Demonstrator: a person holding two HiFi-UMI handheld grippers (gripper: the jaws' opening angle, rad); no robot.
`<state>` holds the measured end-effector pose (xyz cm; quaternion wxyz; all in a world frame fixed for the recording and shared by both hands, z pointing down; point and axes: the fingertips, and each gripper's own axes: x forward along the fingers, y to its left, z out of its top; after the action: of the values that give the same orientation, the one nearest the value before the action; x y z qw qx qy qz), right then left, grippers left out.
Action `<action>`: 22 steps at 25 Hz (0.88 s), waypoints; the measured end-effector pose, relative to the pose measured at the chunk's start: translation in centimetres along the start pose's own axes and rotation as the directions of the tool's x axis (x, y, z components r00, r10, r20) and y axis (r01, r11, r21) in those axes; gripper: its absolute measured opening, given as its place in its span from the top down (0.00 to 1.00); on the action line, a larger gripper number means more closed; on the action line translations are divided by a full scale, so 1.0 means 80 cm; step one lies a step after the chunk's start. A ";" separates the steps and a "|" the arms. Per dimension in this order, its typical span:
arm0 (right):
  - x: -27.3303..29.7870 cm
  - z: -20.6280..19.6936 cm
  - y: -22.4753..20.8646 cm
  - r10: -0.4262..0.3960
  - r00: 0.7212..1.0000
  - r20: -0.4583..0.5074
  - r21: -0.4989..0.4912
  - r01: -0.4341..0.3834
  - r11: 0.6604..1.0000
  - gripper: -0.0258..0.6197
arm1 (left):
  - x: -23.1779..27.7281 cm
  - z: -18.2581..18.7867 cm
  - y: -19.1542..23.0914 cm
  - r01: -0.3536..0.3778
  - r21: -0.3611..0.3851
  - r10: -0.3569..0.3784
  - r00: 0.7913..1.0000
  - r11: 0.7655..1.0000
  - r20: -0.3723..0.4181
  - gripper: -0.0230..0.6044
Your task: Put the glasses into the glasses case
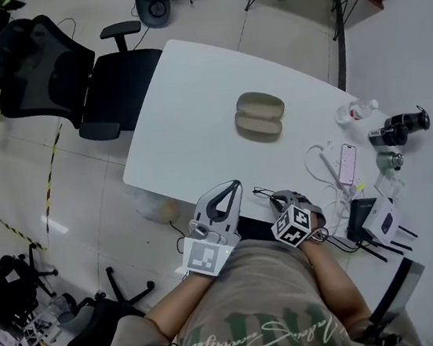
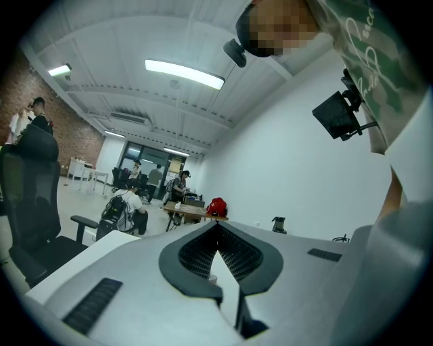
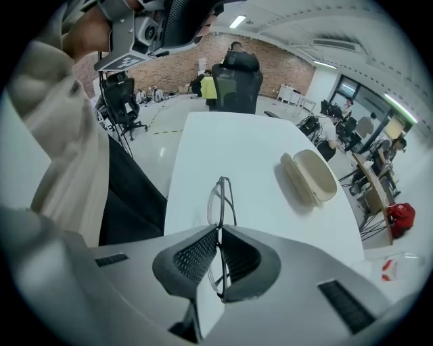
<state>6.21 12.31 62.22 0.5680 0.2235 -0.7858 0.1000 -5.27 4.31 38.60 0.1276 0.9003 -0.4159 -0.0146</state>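
The beige glasses case (image 1: 259, 115) lies open in the middle of the white table (image 1: 184, 109); the right gripper view has this case (image 3: 310, 176) ahead and to the right. My right gripper (image 1: 273, 197) is at the table's near edge, shut on the thin dark-framed glasses (image 1: 262, 193). In the right gripper view the glasses (image 3: 220, 199) stick out forward past the gripper (image 3: 218, 230), over the table. My left gripper (image 1: 235, 185) is beside it to the left, shut on nothing. The left gripper view has that gripper (image 2: 217, 226) pointing up into the room.
On the table's right end lie a pink phone (image 1: 347, 163), white cables (image 1: 320, 164), a black camera lens (image 1: 400, 125) and black boxes (image 1: 373, 220). A black office chair (image 1: 69, 77) stands off the table's left side. People sit at desks far off.
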 end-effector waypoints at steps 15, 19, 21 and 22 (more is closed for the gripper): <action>-0.005 -0.003 -0.021 0.042 0.998 0.052 -0.038 -0.040 0.998 0.91 | 0.029 0.016 -0.014 -0.051 0.050 0.051 0.999 0.997 -0.004 0.96; -0.002 -0.006 -0.024 0.049 0.997 0.059 -0.096 -0.043 0.994 0.91 | 0.032 0.013 -0.015 -0.093 0.066 0.095 0.995 0.993 -0.031 0.96; -0.001 -0.013 -0.024 0.052 0.997 0.057 -0.128 -0.044 0.991 0.91 | 0.041 0.010 -0.022 -0.095 0.075 0.098 0.995 0.993 -0.035 0.96; -0.001 -0.017 -0.023 0.057 0.997 0.060 -0.128 -0.048 0.991 0.91 | 0.045 0.008 -0.026 -0.094 0.079 0.097 0.995 0.992 -0.038 0.96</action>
<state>8.22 11.24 62.40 0.5529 0.1693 -0.8138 0.0577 -1.50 2.77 37.77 0.1018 0.8837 -0.4560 0.0264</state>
